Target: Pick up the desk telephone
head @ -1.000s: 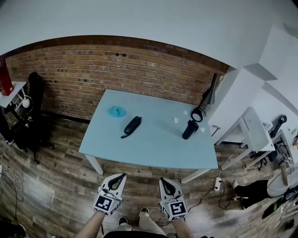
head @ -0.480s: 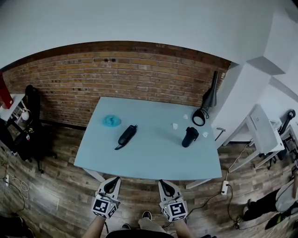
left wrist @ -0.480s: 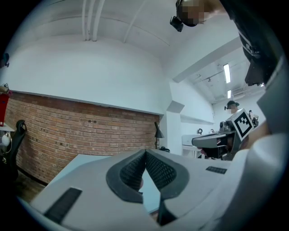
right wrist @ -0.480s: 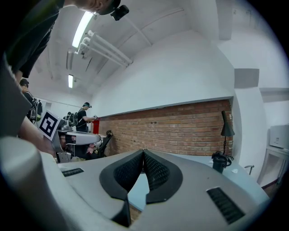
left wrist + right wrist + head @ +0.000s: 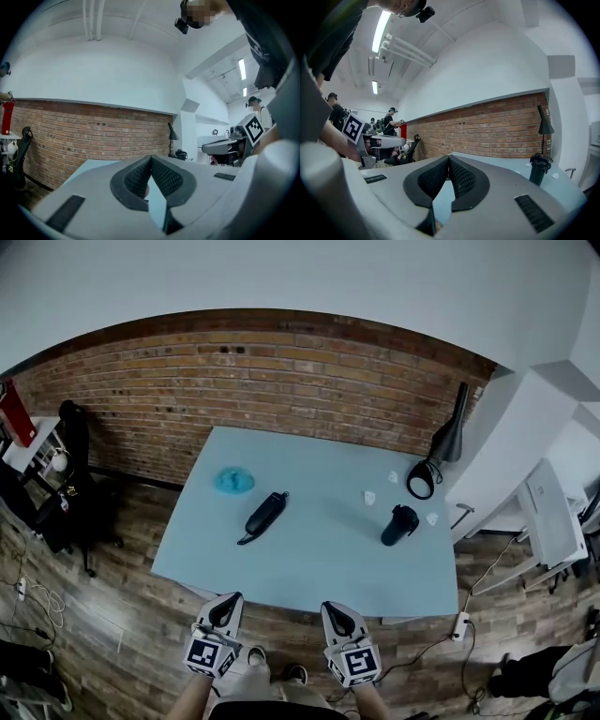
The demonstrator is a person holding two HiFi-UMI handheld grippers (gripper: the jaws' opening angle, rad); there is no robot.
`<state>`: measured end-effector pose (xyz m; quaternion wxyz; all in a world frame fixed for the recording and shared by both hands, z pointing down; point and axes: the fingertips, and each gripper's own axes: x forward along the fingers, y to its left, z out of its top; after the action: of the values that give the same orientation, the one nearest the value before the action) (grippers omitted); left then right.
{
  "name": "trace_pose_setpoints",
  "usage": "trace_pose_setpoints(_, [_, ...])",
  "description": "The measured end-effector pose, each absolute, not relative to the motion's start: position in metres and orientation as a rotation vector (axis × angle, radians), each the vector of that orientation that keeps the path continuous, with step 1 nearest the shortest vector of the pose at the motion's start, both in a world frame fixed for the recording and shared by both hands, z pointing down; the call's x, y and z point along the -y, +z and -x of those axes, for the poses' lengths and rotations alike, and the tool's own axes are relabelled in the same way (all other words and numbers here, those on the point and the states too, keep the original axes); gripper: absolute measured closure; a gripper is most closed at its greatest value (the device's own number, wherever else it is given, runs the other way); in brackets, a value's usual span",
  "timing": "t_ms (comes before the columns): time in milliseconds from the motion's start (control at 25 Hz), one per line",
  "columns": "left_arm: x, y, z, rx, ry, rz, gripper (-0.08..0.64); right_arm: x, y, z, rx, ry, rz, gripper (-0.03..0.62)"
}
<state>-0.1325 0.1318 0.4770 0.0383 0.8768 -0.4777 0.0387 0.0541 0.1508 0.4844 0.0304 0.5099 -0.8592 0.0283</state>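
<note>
The desk telephone (image 5: 264, 516), a black handset with a short cord end, lies on the pale blue table (image 5: 309, 563) left of centre. Both grippers hang in front of the table's near edge, well short of the phone. The left gripper (image 5: 232, 599) has its jaws closed together with nothing between them, and the right gripper (image 5: 334, 607) is the same. In the left gripper view the left gripper (image 5: 151, 158) points over the table top (image 5: 89, 166). In the right gripper view the right gripper (image 5: 449, 158) hides the phone behind its pads.
A blue crumpled item (image 5: 233, 481) lies behind the phone. A black cup (image 5: 399, 525) stands at the right, with small white scraps (image 5: 369, 497) and a black desk lamp (image 5: 441, 460) near it. A brick wall (image 5: 281, 381) backs the table. A black chair (image 5: 80, 465) stands at the left.
The table has come nearer in the head view and its front edge now lies just ahead of both grippers. Both stay shut.
</note>
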Motion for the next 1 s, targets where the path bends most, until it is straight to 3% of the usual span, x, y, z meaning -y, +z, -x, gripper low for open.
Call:
trace_pose_setpoints(720, [0.012,0.509,0.177,1.352,0.100,-2.652,0.531,-0.029,0.495,-0.006,2.524,0.254,-1.679,0.584])
trace_pose_setpoints(1000, [0.064,0.529,0.167,1.367,0.215,-2.602,0.531,0.032,0.512,-0.020,2.550,0.276,-1.624,0.584])
